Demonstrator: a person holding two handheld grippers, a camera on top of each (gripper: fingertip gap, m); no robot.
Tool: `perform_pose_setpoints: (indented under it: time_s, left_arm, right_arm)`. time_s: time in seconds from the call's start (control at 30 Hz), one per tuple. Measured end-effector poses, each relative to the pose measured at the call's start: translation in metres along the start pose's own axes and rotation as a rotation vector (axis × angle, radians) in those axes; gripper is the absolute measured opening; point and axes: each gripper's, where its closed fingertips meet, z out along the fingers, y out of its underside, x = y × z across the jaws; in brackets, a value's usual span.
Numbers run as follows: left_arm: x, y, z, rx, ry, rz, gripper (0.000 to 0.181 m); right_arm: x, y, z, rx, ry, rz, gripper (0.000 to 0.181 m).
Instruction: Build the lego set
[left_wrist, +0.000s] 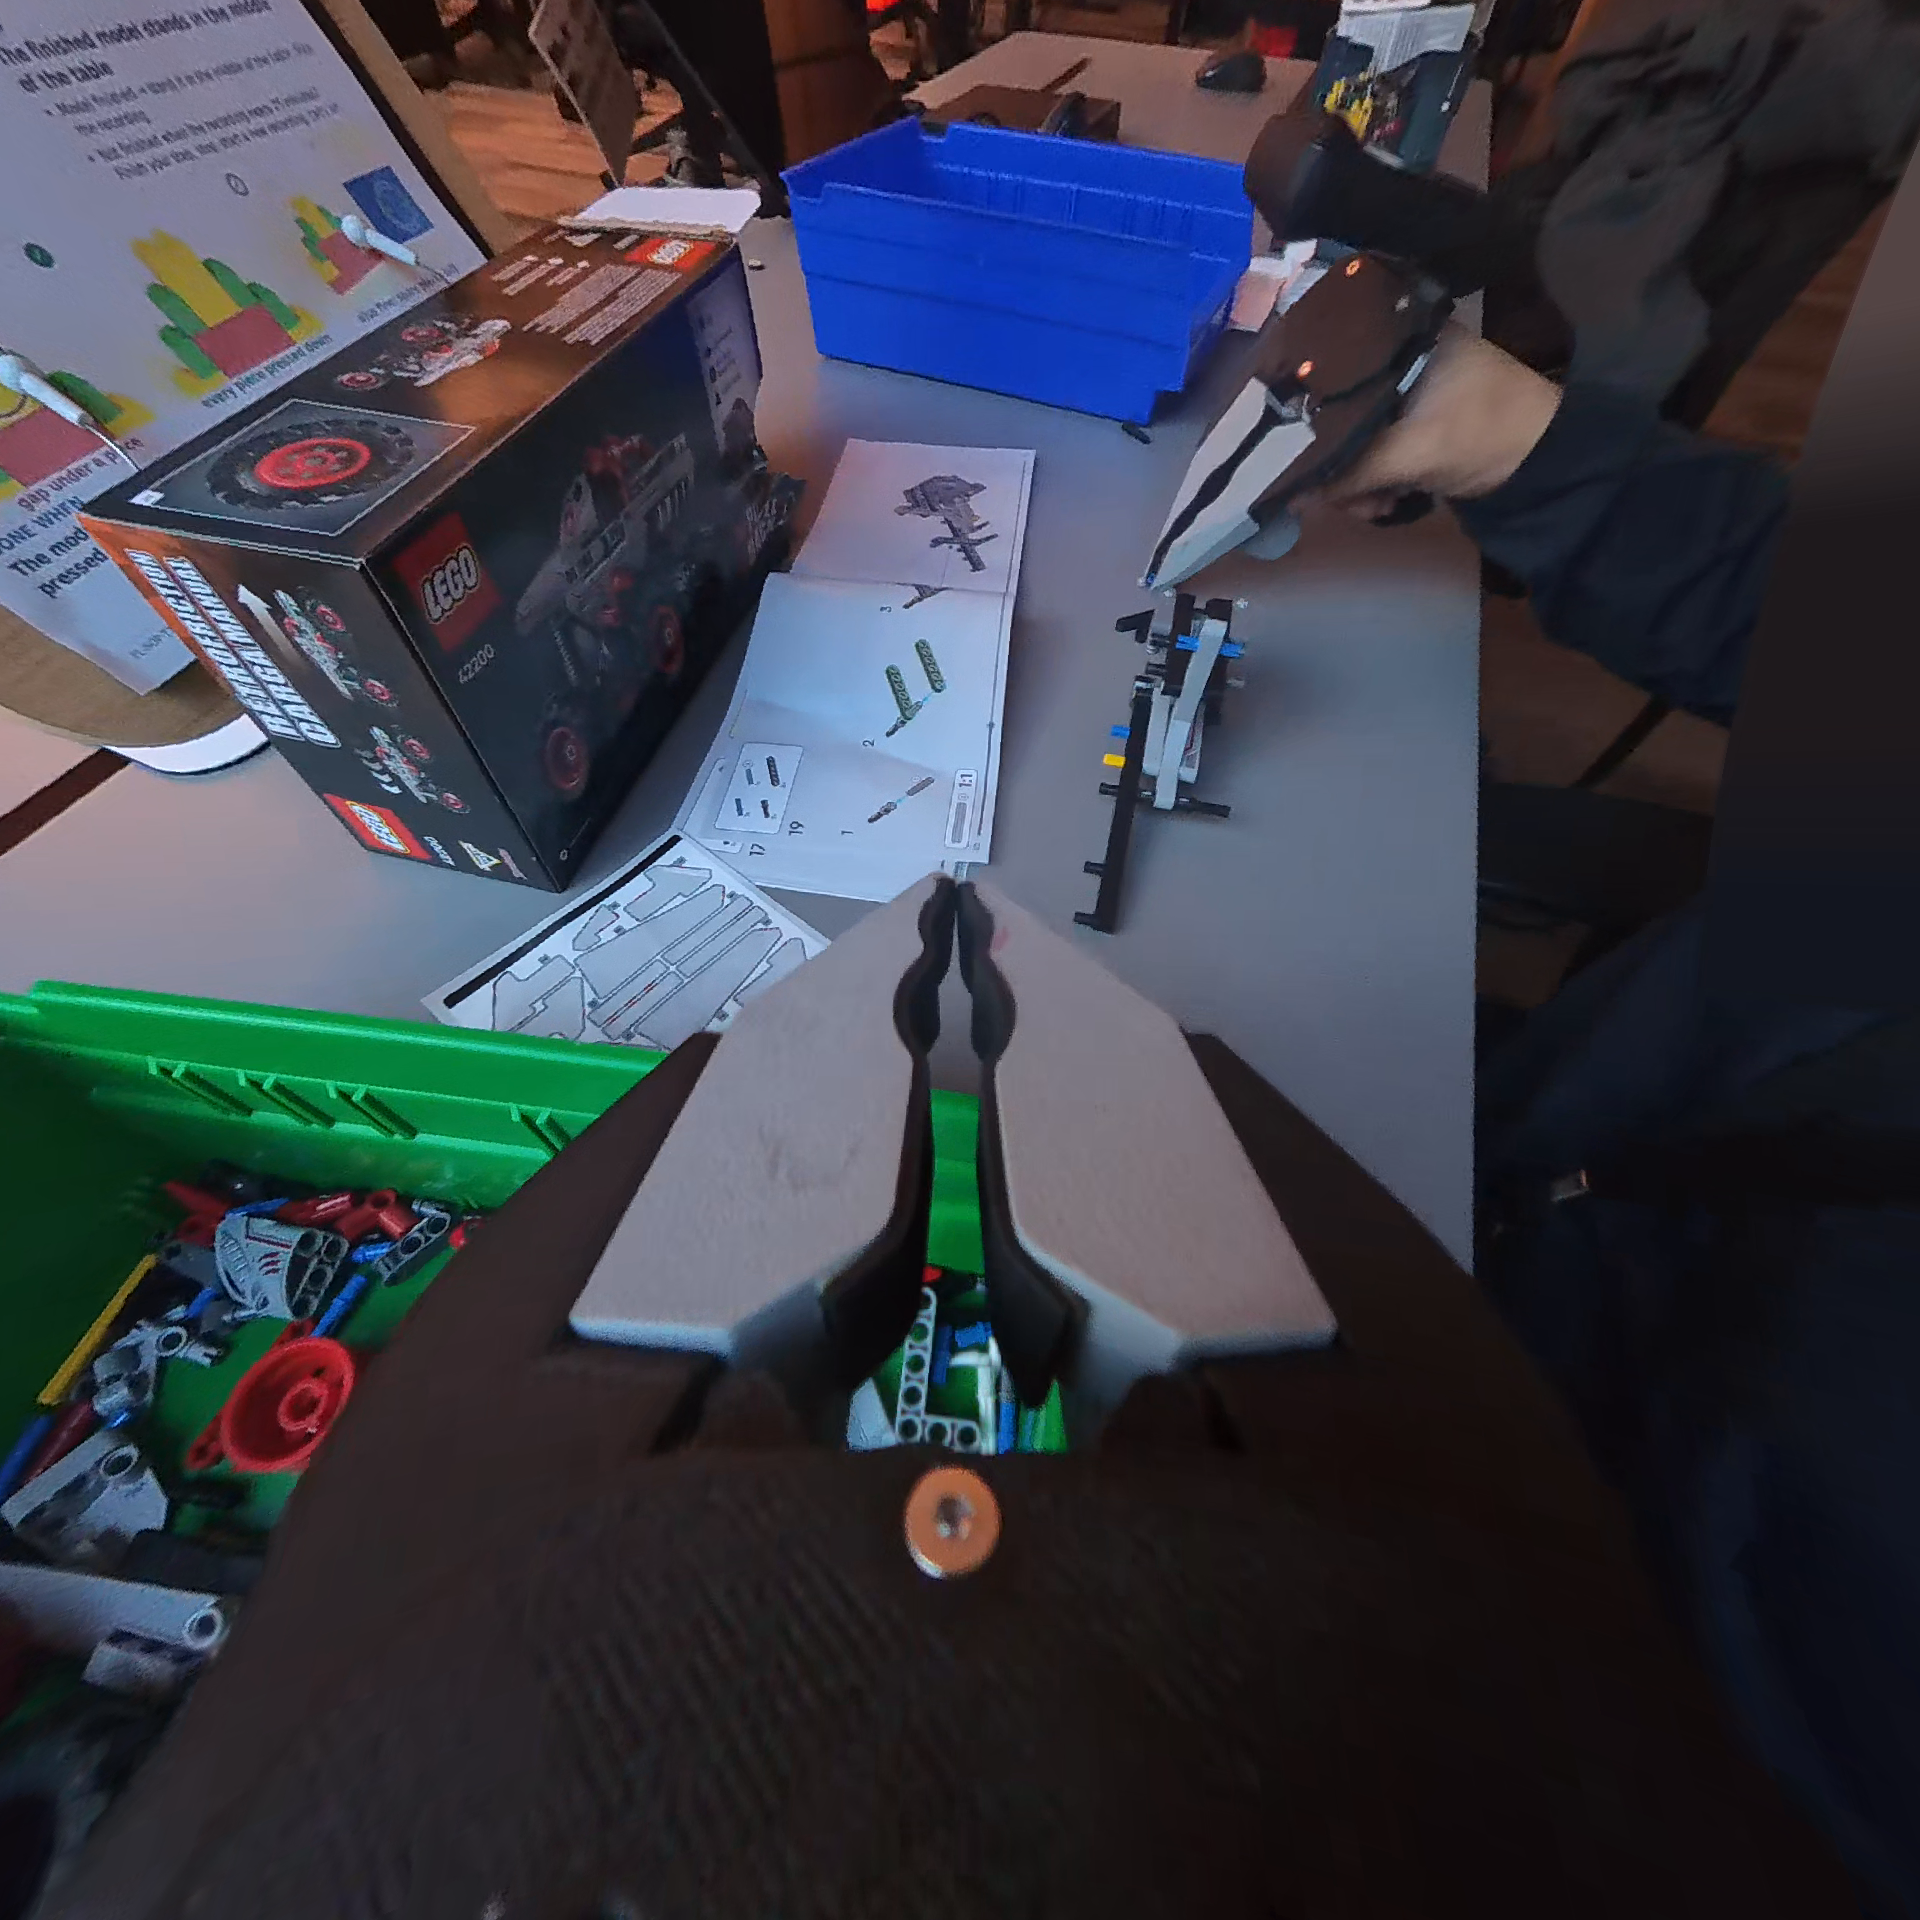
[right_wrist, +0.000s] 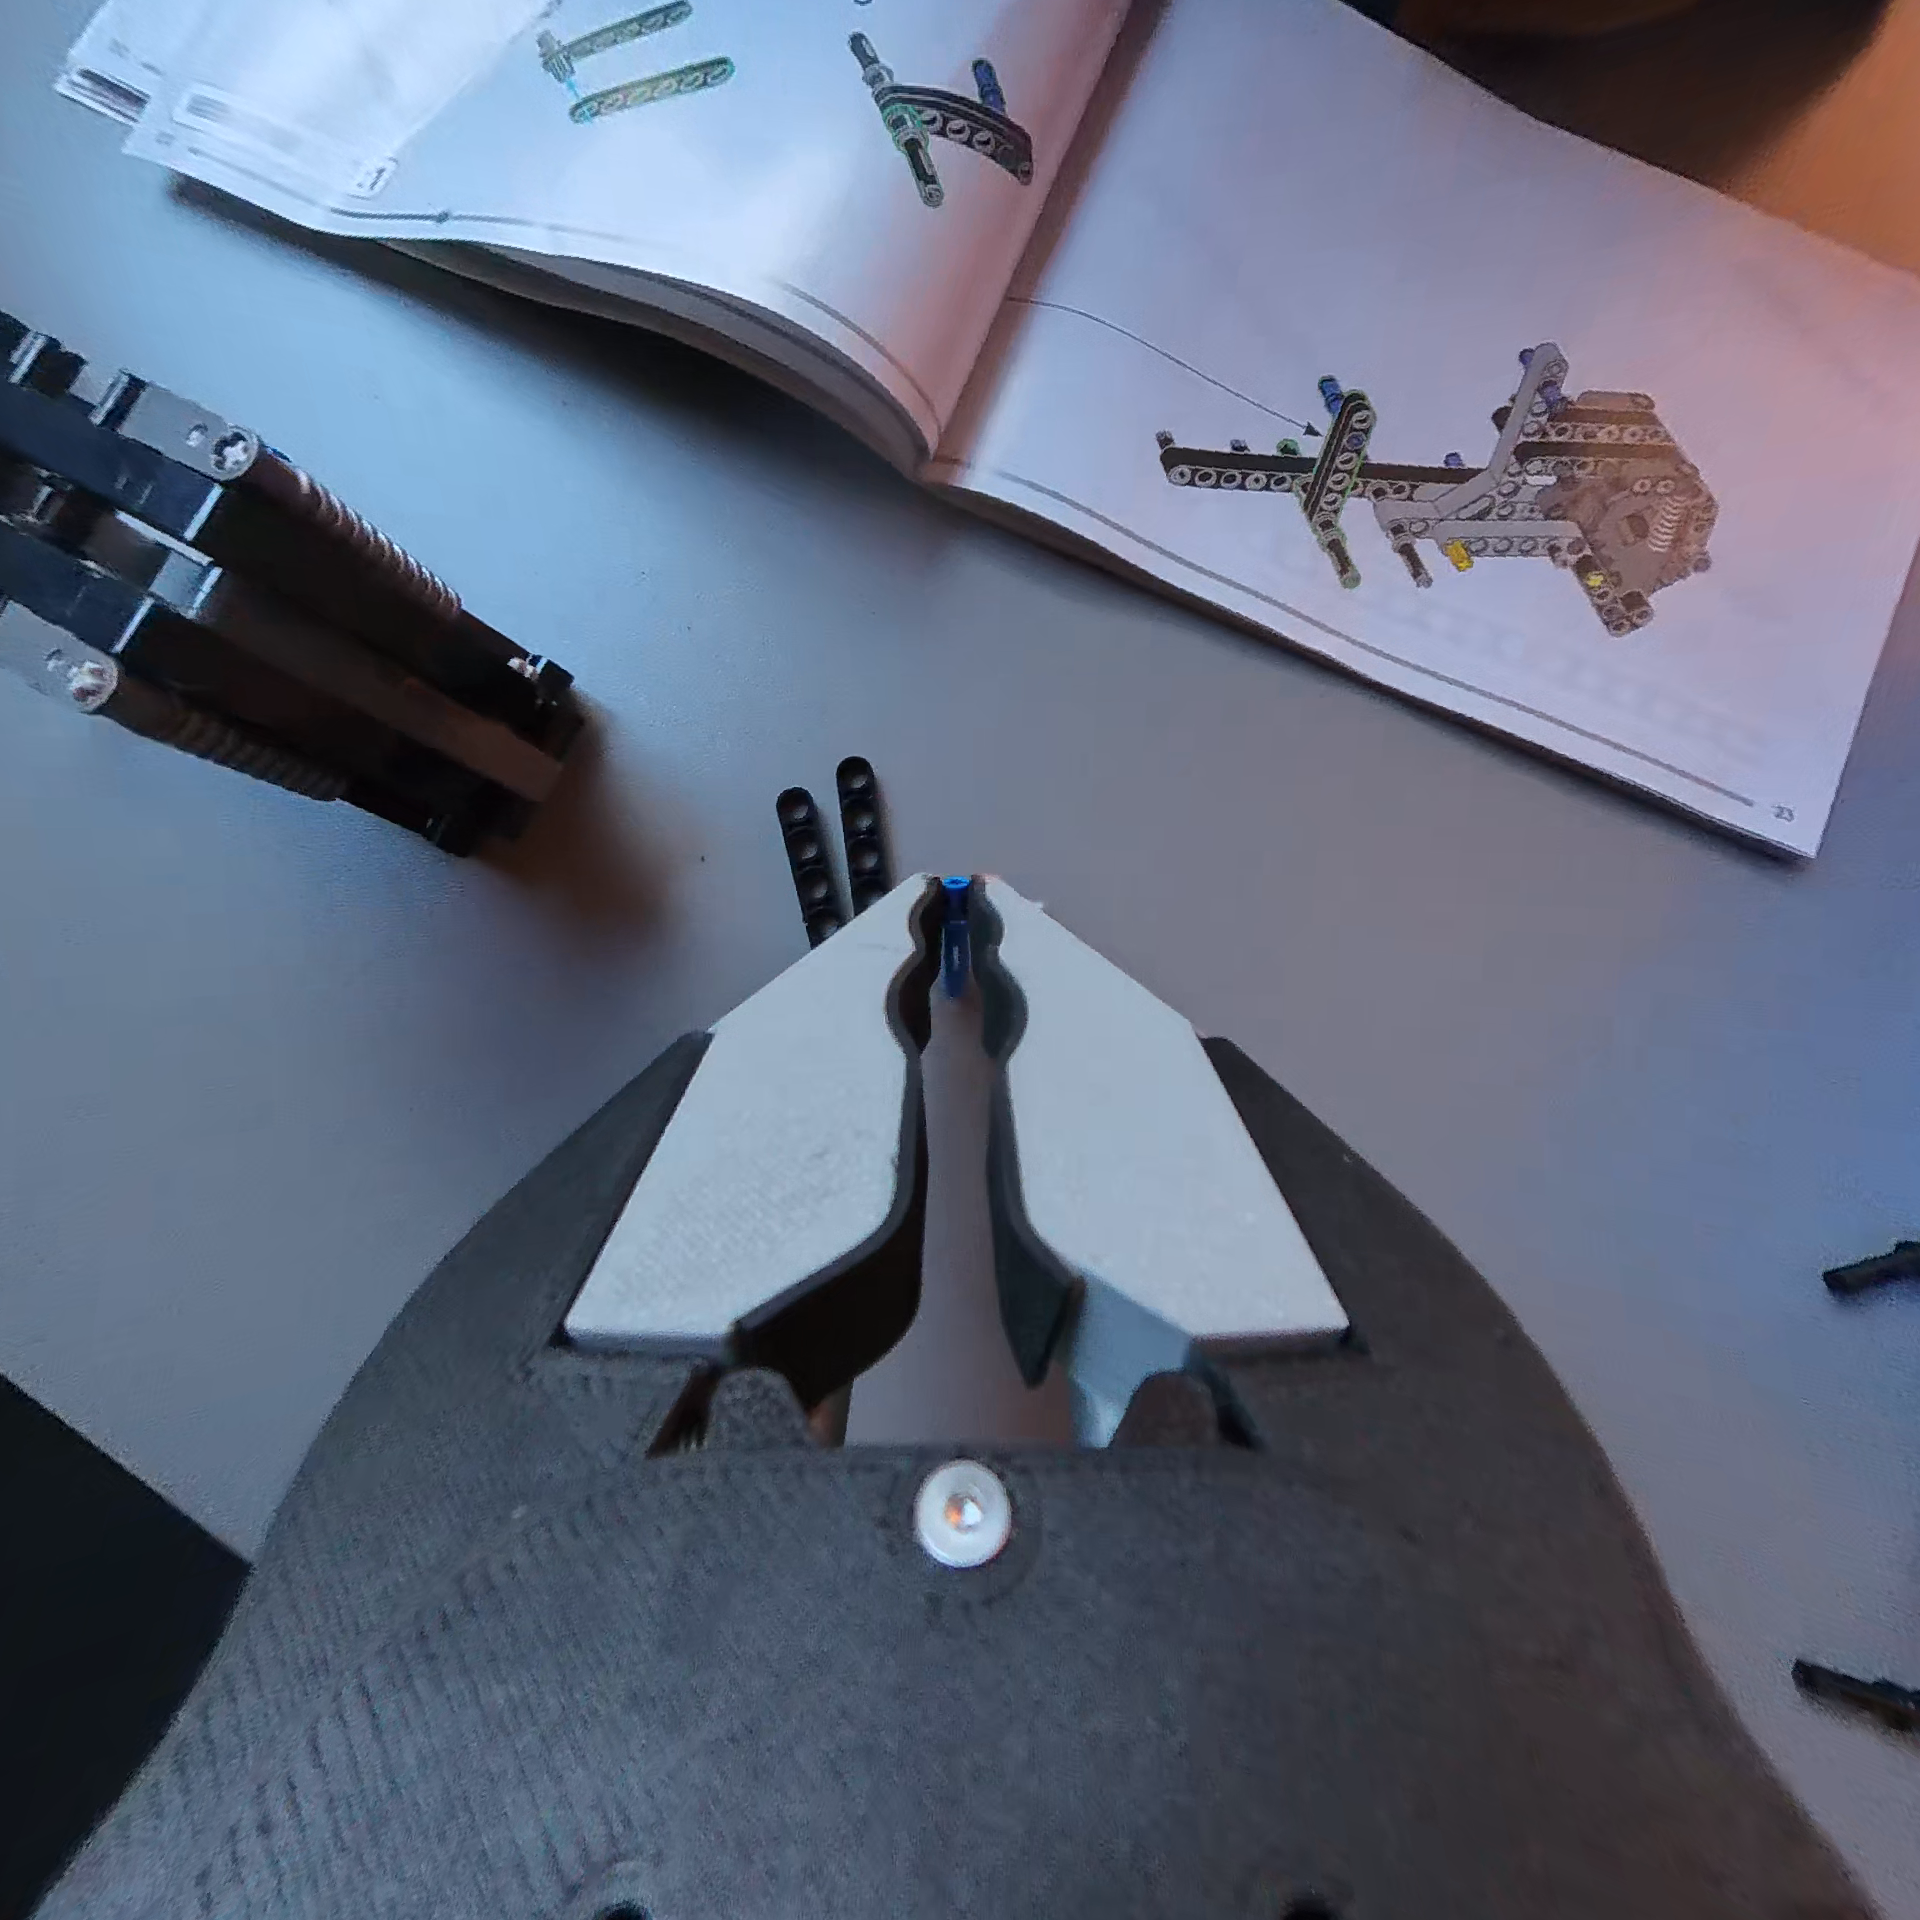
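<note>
My left gripper (left_wrist: 954, 885) is shut and empty, held above the green bin (left_wrist: 312, 1049) of loose lego parts. My right gripper (right_wrist: 956, 883) is shut on a small blue pin (right_wrist: 954, 940), just above the grey table. Two black beams (right_wrist: 836, 842) lie side by side on the table right beyond its tips. The partly built black and white model (left_wrist: 1169, 717) stands on the table; the right gripper (left_wrist: 1153, 582) hovers just beyond its far end in the left wrist view. The model's black end (right_wrist: 312, 644) shows at the left of the right wrist view.
The open instruction booklet (left_wrist: 904, 665) (right_wrist: 1143, 312) lies mid-table. The black lego box (left_wrist: 447, 582) stands left of it, a sticker sheet (left_wrist: 634, 956) in front. A blue bin (left_wrist: 1018, 260) is at the back. Two small black pins (right_wrist: 1870, 1273) lie at right. A person's hand (left_wrist: 1455, 436) holds the right gripper.
</note>
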Motion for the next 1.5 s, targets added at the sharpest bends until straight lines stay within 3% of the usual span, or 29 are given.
perform_pose_setpoints:
  time_s: [0.03, 0.47, 0.7, 0.83, 0.97, 1.07, 1.3, 1.5]
  left_arm:
    - [0.000, 0.001, -0.001, -0.007, -0.003, 0.005, 0.000]
    - [-0.015, 0.005, -0.019, -0.072, -0.082, 0.018, 0.000]
    - [-0.038, 0.013, -0.037, -0.112, -0.193, -0.004, 0.000]
    - [-0.058, 0.016, -0.060, -0.145, -0.291, -0.045, 0.000]
    - [-0.073, 0.021, -0.079, -0.163, -0.331, -0.121, 0.000]
    - [-0.085, 0.032, -0.090, -0.204, -0.372, -0.143, 0.004]
    - [-0.087, 0.061, -0.095, -0.310, -0.250, -0.329, 0.017]
    - [-0.090, 0.079, -0.089, -0.455, -0.192, -0.305, 0.029]
  right_arm:
    - [0.000, 0.000, 0.001, -0.002, 0.001, -0.001, 0.002]
    - [-0.006, -0.006, 0.002, 0.043, -0.083, 0.031, 0.006]
    - [0.000, -0.029, -0.025, 0.208, -0.134, 0.056, 0.009]
    - [0.034, -0.046, -0.045, 0.368, -0.047, 0.082, 0.009]
    - [0.088, -0.039, -0.049, 0.444, 0.177, 0.112, 0.008]
    - [0.110, -0.038, -0.050, 0.521, 0.256, 0.145, 0.006]
    - [0.113, -0.024, -0.044, 0.505, 0.300, 0.112, 0.002]
    - [0.114, -0.025, -0.044, 0.518, 0.309, 0.109, 0.000]
